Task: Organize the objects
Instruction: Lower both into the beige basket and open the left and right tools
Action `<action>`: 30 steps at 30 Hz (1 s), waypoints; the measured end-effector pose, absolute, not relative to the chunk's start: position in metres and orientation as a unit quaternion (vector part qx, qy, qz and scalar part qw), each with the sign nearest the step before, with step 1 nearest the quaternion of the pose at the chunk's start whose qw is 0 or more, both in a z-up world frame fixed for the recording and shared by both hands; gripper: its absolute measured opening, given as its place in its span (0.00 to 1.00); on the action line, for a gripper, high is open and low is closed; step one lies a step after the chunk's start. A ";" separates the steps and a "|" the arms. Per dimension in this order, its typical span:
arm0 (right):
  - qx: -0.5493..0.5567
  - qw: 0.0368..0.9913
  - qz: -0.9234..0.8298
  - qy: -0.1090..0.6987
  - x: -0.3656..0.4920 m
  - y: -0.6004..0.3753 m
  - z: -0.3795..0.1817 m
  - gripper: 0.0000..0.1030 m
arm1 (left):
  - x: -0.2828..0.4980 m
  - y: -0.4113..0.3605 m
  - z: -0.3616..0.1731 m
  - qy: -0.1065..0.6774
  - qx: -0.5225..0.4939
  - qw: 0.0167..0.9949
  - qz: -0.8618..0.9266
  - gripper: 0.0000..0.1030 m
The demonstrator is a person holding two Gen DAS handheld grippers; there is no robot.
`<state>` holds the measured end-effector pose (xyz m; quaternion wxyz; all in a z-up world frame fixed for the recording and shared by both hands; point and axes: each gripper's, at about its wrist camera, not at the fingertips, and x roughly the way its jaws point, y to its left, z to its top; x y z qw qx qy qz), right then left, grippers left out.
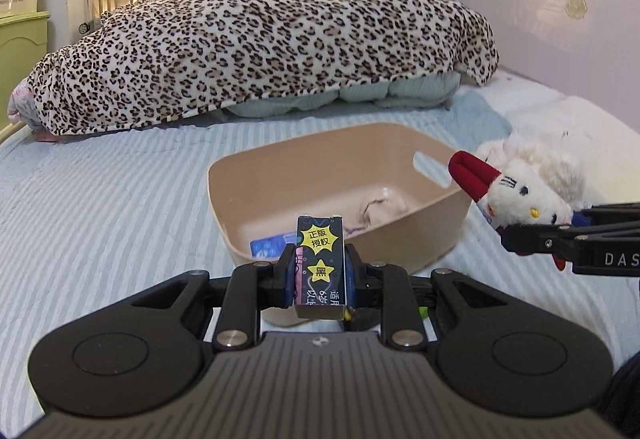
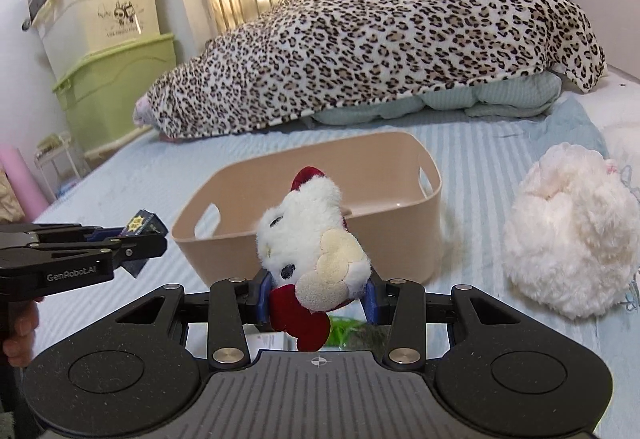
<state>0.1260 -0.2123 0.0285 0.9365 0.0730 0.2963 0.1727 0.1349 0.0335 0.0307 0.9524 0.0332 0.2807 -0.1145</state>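
Note:
A beige plastic basket (image 1: 436, 217) stands on the striped blue bed sheet; it also shows in the right wrist view (image 2: 404, 223). My left gripper (image 1: 320, 275) is shut on a small dark box with yellow star labels (image 1: 320, 263), held just before the basket's near rim; this gripper (image 2: 138, 243) and its box (image 2: 144, 225) appear at the left of the right wrist view. My right gripper (image 2: 316, 297) is shut on a white cat plush with a red bow (image 2: 308, 243), near the basket's front; the plush (image 1: 524, 195) shows right of the basket in the left wrist view.
A crumpled cloth (image 1: 380, 213) and a blue packet (image 1: 272, 245) lie inside the basket. A fluffy white plush (image 2: 568, 243) lies on the bed to the right. A leopard-print blanket (image 1: 256, 43) covers bedding at the back. Storage bins (image 2: 108, 79) stand left of the bed.

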 end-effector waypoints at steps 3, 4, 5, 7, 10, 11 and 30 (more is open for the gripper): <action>0.056 0.940 0.165 0.294 0.124 -0.209 0.025 0.38 | 0.135 0.031 0.030 0.279 0.031 0.953 -0.115 0.25; 0.057 0.939 0.165 0.295 0.124 -0.208 0.024 0.38 | 0.135 0.031 0.029 0.280 0.031 0.952 -0.116 0.25; 0.065 0.938 0.165 0.297 0.125 -0.209 0.023 0.38 | 0.135 0.031 0.028 0.282 0.031 0.952 -0.115 0.25; 0.080 0.937 0.168 0.295 0.129 -0.212 0.025 0.38 | 0.137 0.031 0.027 0.285 0.031 0.952 -0.113 0.25; 0.092 0.940 0.168 0.282 0.137 -0.213 0.029 0.38 | 0.143 0.032 0.029 0.285 0.020 0.952 -0.108 0.25; 0.096 0.942 0.164 0.277 0.141 -0.214 0.030 0.38 | 0.146 0.032 0.031 0.286 0.015 0.952 -0.106 0.25; 0.043 0.947 0.139 0.286 0.229 -0.187 0.023 0.38 | 0.237 0.002 0.022 0.313 0.018 0.948 -0.058 0.25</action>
